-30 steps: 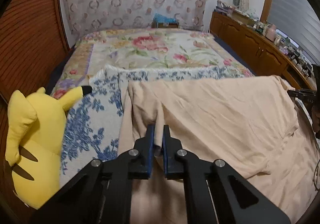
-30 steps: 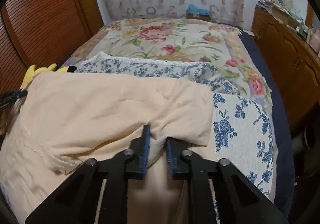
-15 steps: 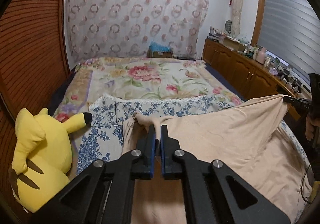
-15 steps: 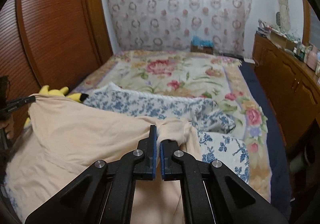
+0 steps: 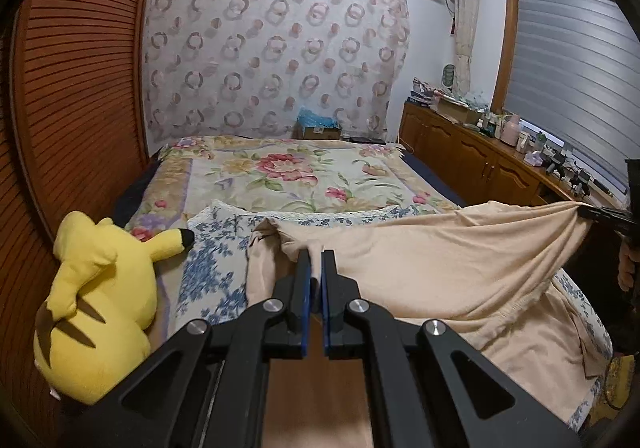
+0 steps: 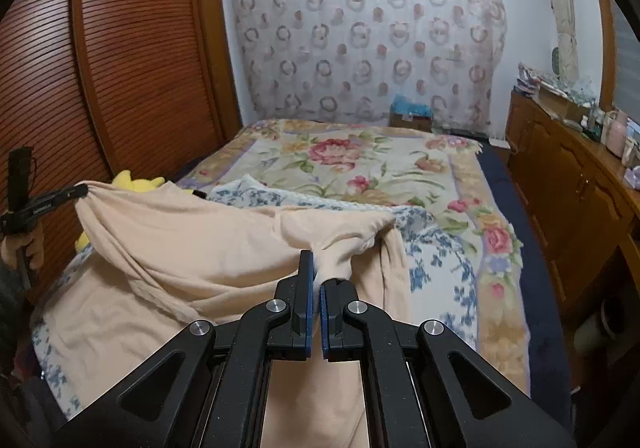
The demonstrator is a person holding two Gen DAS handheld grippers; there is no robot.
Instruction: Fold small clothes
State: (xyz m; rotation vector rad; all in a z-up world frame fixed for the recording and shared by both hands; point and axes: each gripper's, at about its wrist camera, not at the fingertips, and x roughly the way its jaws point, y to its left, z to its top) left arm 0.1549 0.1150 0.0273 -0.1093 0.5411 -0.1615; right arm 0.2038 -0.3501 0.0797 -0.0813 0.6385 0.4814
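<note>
While a yellow plush toy [image 5: 100, 296] is sitting off to its left, the left gripper [image 5: 316, 260] is pinching one corner of the peach garment [image 5: 440, 268], which is hanging stretched above the bed [image 6: 360, 167], and the right gripper [image 6: 316, 268] is clamping the opposite corner.

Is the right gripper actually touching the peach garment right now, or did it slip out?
Touching. In the right wrist view, the right gripper is shut on a bunched corner of the peach garment, and the cloth rises taut from between its blue pads.
</note>
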